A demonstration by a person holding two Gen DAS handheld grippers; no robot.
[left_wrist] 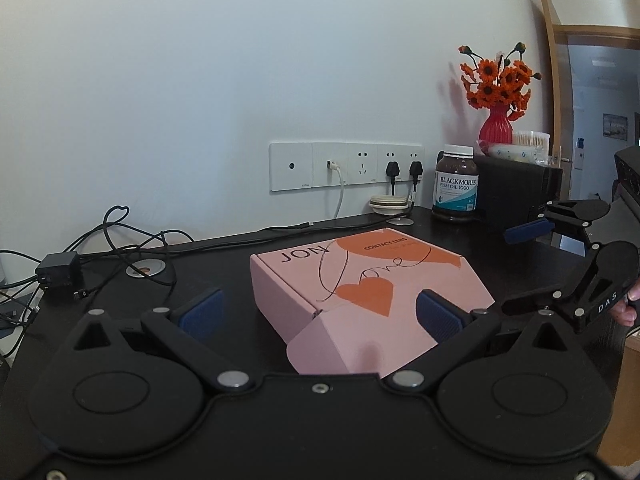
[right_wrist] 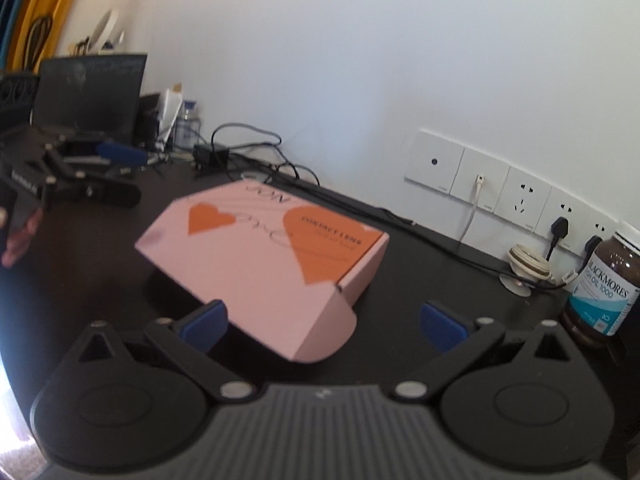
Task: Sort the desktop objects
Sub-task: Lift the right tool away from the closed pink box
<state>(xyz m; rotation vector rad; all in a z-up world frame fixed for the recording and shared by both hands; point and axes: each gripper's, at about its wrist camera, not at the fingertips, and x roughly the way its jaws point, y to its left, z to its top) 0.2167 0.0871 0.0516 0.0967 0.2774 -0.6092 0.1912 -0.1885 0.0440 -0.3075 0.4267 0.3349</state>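
I hold my left tool [left_wrist: 318,312] low over the near edge of the dark desk [left_wrist: 208,264], pointing toward the wall, its two blue pads spread wide with nothing between them but the near corner of the pink box [left_wrist: 360,296]. The box lies flat in the middle of the desk, lid shut, orange hearts and looping script on top; its rounded front flap reaches toward me between the pads, and I cannot tell whether either pad touches it. My right tool [right_wrist: 324,320] comes in from the right side at a slant, also low and level with the desk, its pads wide apart and empty; the box's near corner sits just ahead of its left pad, while the right pad hangs over bare desk. From the left wrist view I see that right tool [left_wrist: 532,252] out at the far right with my fingers [left_wrist: 628,308] curled on its handle, and from the right wrist view the left tool [right_wrist: 120,172] shows at the left edge, somewhat blurred. A brown pill bottle [left_wrist: 456,184] with a white cap stands at the back right near the wall sockets [left_wrist: 346,166], beside a black box [left_wrist: 516,196] that carries a red vase of orange flowers [left_wrist: 496,92]. Tangled black cables [left_wrist: 100,236] and a charger lie at the back left.
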